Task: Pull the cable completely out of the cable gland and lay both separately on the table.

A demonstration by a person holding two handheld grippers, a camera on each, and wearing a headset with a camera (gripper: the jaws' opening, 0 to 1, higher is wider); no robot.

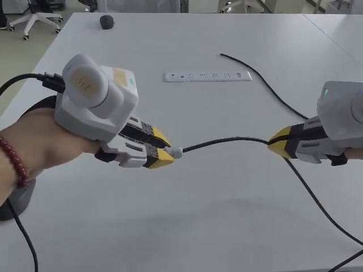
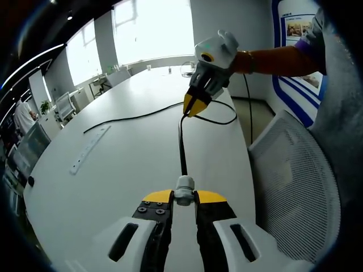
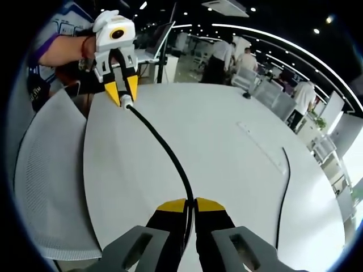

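Two grippers are pulling against each other above the table [image 1: 187, 221]. The left gripper [image 1: 163, 153] is pinching the white cable gland [image 1: 176, 152] between closed fingers, and the right gripper [image 1: 276, 141] is clamping its fingers on the black cable [image 1: 227, 140] a little way along. Gland and cable are hanging in the air, joined. Extraction looks like the step in hand. Next, the hands need drawing apart, straight along the cable, until its end is slipping free.

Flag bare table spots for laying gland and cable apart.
Free: the near table below the held cable, and the band between it and the power strip. Crowded: right side, where cable slack trails past the right gripper.
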